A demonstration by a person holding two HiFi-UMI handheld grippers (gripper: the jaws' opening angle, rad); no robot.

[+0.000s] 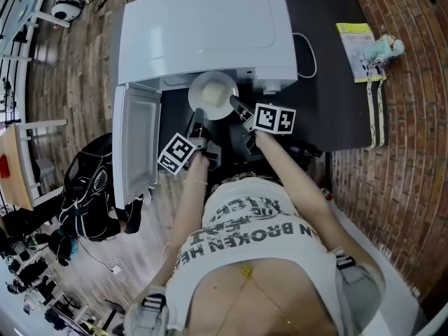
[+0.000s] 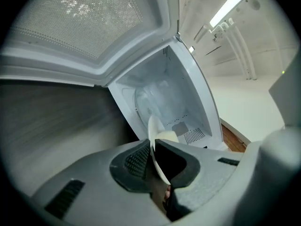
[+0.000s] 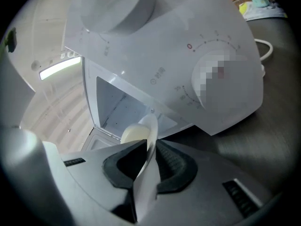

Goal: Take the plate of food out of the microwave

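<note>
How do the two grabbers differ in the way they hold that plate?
The left gripper clamps the left rim of the plate; the right gripper clamps its right rim. The left gripper is beside the open door, the right gripper near the dials. Both are shut on it.

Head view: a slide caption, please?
A plate of food, held by left gripper and right gripper, at the open microwave.

A dark table carries a yellow-edged booklet at its far right corner, with a small pale-green plush toy just beside the booklet. A white cable loops across the table top. Left of the table, a black bag lies on the wooden floor.
</note>
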